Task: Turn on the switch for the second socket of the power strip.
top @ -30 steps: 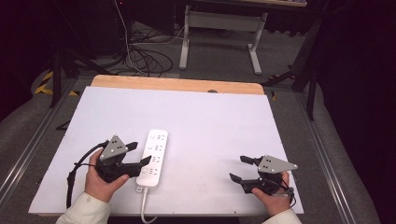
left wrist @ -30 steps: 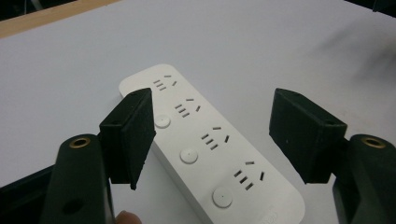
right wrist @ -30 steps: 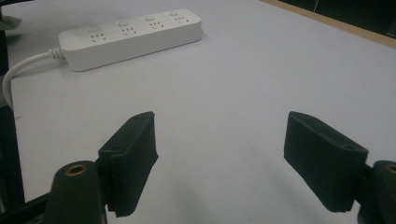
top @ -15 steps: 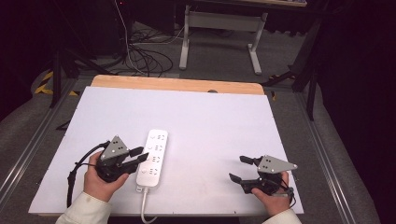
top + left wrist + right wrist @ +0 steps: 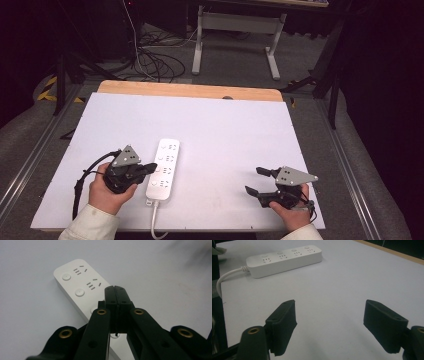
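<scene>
White surface (image 5: 240,135): the power strip (image 5: 165,165), long axis near-to-far, is met from its left by the left hand-held gripper (image 5: 151,168), just pressed together empty over a switch; the right hand-held gripper (image 5: 256,181) is held spread, well apart.

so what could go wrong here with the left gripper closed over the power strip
1. The left gripper, which has just been closing and now holds nothing between its shut jaws, sits over the power strip; pressing down with the tips could miss the small round button and hit a socket instead.
2. The strip lies loose on the white table, so a push may slide or tip it.
3. The right gripper is open and apart from the strip, so nothing steadies it.
</scene>
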Available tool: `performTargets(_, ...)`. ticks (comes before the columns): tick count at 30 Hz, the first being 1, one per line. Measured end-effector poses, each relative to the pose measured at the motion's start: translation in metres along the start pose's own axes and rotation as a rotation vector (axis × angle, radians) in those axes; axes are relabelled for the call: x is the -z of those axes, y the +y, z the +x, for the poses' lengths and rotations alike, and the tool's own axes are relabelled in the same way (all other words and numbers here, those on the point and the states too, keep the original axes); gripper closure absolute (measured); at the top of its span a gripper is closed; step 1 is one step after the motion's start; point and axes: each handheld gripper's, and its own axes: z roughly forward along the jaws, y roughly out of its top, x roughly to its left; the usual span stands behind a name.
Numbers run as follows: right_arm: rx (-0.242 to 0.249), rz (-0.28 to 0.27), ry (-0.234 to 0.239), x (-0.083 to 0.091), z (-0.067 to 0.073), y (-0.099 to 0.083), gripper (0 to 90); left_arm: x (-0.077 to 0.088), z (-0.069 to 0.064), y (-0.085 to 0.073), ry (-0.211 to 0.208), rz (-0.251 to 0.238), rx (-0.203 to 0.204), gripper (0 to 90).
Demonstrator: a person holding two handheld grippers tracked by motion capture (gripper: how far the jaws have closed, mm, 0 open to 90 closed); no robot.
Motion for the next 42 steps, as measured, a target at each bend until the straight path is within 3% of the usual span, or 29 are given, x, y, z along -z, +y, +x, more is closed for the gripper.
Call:
performTargets(5,-0.004,-0.001,0.002,0.000,0.000,0.000,26.2,-0.009,0.005,0.003,-0.028,0.050,0.046,90.0)
performTargets(14,-0.003,0.001,0.004,0.000,0.000,0.000,26.2,-0.026,0.015,0.006,-0.039,0.127,0.084,90.0)
performTargets(26,-0.001,0.008,0.006,-0.001,0.000,-0.001,26.4,-0.039,0.020,0.006,-0.007,0.173,0.083,90.0)
performTargets(34,0.000,0.008,0.008,-0.001,0.000,-0.001,26.5,-0.044,0.024,0.006,-0.005,0.194,0.096,90.0)
performTargets(42,0.002,0.010,0.004,-0.001,0.000,-0.001,26.5,-0.047,0.023,0.005,0.005,0.210,0.082,90.0)
